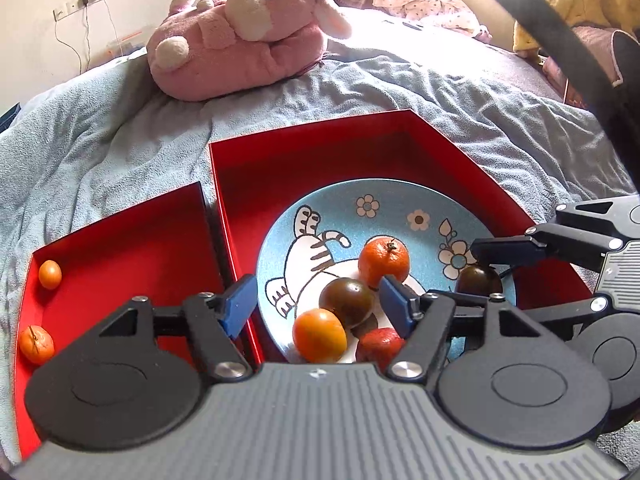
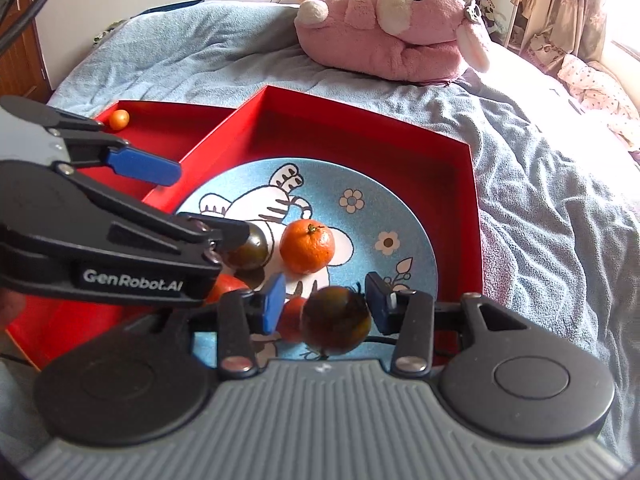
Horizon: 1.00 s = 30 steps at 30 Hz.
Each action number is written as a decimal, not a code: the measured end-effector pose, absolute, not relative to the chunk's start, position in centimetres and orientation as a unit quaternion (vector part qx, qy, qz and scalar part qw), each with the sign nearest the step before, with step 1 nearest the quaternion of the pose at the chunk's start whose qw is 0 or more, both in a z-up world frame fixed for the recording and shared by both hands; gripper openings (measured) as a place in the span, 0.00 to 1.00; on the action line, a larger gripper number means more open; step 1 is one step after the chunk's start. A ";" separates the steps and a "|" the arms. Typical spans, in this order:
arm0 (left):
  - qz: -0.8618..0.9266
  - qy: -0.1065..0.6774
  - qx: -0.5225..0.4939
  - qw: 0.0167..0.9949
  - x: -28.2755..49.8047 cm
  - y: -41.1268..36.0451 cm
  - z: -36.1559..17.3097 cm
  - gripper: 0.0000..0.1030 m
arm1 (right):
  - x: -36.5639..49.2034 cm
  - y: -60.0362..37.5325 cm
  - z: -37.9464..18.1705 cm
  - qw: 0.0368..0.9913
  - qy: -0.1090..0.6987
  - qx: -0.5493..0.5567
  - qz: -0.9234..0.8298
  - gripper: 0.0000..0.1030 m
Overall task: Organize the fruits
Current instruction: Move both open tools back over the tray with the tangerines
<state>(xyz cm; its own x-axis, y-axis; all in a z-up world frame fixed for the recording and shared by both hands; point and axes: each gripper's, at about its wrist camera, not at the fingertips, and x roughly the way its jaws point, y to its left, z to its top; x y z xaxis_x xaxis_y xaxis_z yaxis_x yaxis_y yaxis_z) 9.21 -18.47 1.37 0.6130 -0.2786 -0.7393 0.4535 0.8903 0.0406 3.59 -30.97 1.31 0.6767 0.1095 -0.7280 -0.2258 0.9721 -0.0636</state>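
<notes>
A blue tiger plate point(image 1: 400, 200) point(image 2: 404, 216) lies in the larger red tray point(image 1: 280, 160) point(image 2: 360, 128). On it are a mandarin point(image 1: 383, 260) point(image 2: 307, 246), a dark tomato point(image 1: 346, 302) point(image 2: 250, 250), an orange fruit point(image 1: 319, 335), a red tomato point(image 1: 378, 346) and a second dark tomato point(image 1: 479, 280) point(image 2: 335, 319). My left gripper point(image 1: 318, 306) is open above the plate's near fruits. My right gripper point(image 2: 326, 302) point(image 1: 486, 268) is open around the second dark tomato, its pads apart from it. The smaller red tray point(image 1: 132, 248) point(image 2: 168, 128) holds two small oranges point(image 1: 50, 274) point(image 1: 36, 344).
The trays rest on a rumpled blue blanket point(image 1: 120, 140) point(image 2: 540, 200). A pink plush toy point(image 1: 248, 36) point(image 2: 396, 24) lies behind the trays. Clothes are piled at the far right point(image 1: 424, 0). A black cable point(image 1: 560, 40) crosses the upper right.
</notes>
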 end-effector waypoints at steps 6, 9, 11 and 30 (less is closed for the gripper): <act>-0.185 0.376 0.090 0.903 8.4 -16.2 3.1 0.72 | 3.2 -30.0 2.8 0.921 0.369 -0.073 0.104 0.47; -0.162 0.368 0.079 0.912 8.1 -14.2 4.0 0.72 | 3.4 -28.7 3.7 0.924 0.356 -0.076 0.121 0.47; -0.140 0.364 0.071 0.918 8.1 -12.5 4.4 0.72 | 3.8 -27.5 4.2 0.924 0.350 -0.076 0.136 0.47; 0.103 0.414 0.010 0.904 12.4 1.2 -1.4 0.72 | 13.2 -15.0 5.6 0.910 0.327 -0.061 0.248 0.47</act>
